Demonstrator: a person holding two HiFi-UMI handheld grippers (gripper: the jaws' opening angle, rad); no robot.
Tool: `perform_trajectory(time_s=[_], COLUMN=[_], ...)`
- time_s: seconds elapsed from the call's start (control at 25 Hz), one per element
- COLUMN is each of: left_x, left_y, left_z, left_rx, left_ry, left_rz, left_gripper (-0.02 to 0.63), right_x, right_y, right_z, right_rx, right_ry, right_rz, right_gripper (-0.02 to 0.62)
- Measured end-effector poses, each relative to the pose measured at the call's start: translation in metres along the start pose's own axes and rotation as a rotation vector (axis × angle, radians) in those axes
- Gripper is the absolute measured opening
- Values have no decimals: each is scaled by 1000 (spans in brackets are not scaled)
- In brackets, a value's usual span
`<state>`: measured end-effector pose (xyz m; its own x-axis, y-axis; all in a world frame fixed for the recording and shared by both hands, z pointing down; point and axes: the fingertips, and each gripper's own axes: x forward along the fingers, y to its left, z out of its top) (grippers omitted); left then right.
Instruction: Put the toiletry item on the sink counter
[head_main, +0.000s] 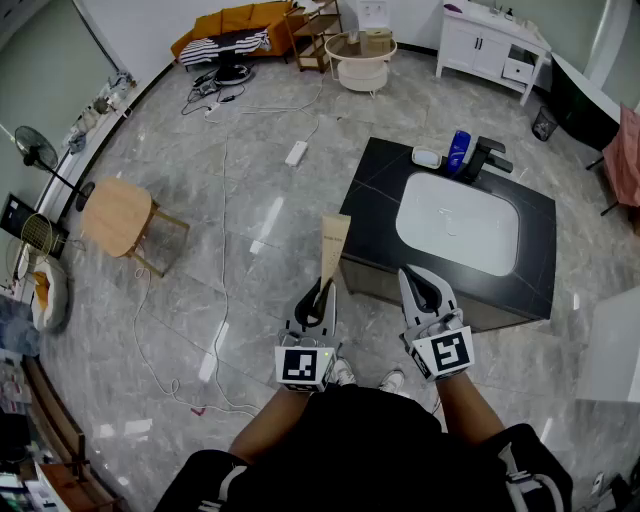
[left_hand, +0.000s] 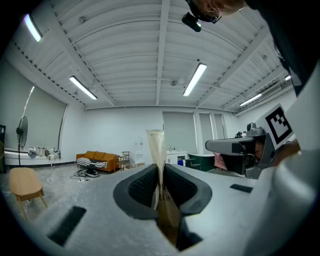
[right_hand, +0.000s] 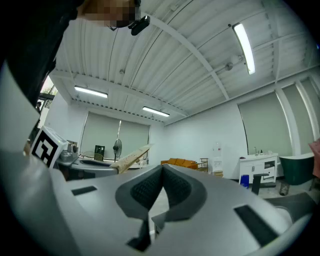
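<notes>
Currently, a flat beige toiletry tube (head_main: 333, 245) (left_hand: 156, 150) is being pinched between the jaws of the left gripper (head_main: 322, 290) (left_hand: 159, 172). It is being held in the air at the near left corner of the black sink counter (head_main: 375, 190). The right gripper (head_main: 415, 280) (right_hand: 161, 172) is being held beside it, jaws pressed together on nothing. A blue bottle (head_main: 458, 150) and a faucet (head_main: 487, 157) are being seen behind the white basin (head_main: 458, 222).

A glossy grey marble floor (head_main: 250, 200) is seen, with a power strip (head_main: 296, 152) lying on it. An orange sofa (head_main: 235, 25) is set at the far white wall (left_hand: 110, 135), with a white cabinet (head_main: 490, 45) further right. A round wooden stool (head_main: 115, 215) and a fan (head_main: 38, 150) are placed at the left. The ribbed ceiling (left_hand: 130, 60) is lit by strip lights (left_hand: 195, 79).
</notes>
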<state>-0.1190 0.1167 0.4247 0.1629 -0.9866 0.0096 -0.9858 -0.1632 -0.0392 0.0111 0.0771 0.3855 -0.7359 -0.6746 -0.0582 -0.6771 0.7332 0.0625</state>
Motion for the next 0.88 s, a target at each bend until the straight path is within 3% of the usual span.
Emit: perform_trajectory(time_s=[0.72,0.88], left_x=[-10,-12], left_y=[21,24], left_z=[8,6], left_rx=[-35,10], left_ry=[2,-11], left_rz=[-57,-96], left_gripper=[61,61], right_x=[7,-2], right_y=[14,9], right_z=[6,6], right_rx=[9,10], right_ry=[-18,-6], right_rz=[-82,-136], right_gripper=[5,5])
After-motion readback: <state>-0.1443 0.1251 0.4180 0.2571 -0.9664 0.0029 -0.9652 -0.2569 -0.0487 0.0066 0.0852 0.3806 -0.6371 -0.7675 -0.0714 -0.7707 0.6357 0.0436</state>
